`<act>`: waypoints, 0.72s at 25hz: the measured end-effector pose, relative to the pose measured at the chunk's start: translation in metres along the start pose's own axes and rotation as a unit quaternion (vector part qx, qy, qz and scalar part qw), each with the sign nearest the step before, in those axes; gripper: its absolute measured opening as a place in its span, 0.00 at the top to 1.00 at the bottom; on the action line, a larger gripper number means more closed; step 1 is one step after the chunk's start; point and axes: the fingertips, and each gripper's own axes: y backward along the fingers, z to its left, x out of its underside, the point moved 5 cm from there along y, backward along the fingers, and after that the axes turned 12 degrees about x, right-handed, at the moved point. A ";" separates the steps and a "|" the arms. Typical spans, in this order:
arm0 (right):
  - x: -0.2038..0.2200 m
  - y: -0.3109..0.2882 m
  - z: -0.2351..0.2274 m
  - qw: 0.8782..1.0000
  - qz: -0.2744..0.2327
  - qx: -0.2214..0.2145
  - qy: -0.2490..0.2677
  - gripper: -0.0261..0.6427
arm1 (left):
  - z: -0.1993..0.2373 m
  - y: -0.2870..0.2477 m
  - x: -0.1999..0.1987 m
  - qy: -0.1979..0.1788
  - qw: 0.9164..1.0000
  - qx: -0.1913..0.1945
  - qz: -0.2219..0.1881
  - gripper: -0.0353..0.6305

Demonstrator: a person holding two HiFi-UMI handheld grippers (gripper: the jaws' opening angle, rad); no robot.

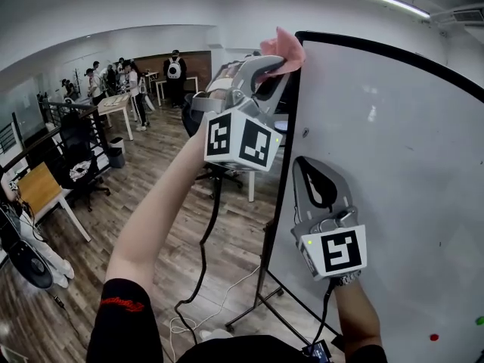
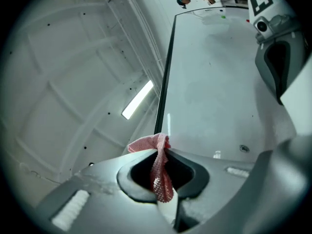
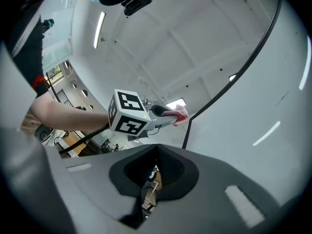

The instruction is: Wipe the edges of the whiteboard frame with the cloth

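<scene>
My left gripper (image 2: 163, 152) has its fingers (image 2: 90, 194) clamped on the pink cloth (image 2: 157, 174), with a tuft poking past the tips, right by the black whiteboard frame (image 2: 165, 72). I'd press that tuft onto the edge and drag slowly (don't loosen the squeeze). The right gripper (image 3: 156, 147) is below, fingers together, holding nothing.

Grey left claw (image 1: 278, 65), right claw (image 1: 304, 165); black sleeve (image 1: 125, 325), cable (image 1: 204, 255).
</scene>
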 end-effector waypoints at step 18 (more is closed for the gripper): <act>-0.014 -0.015 0.004 1.000 0.003 -0.007 0.019 0.96 | 0.019 -0.031 0.009 -0.282 0.943 0.056 0.167 0.91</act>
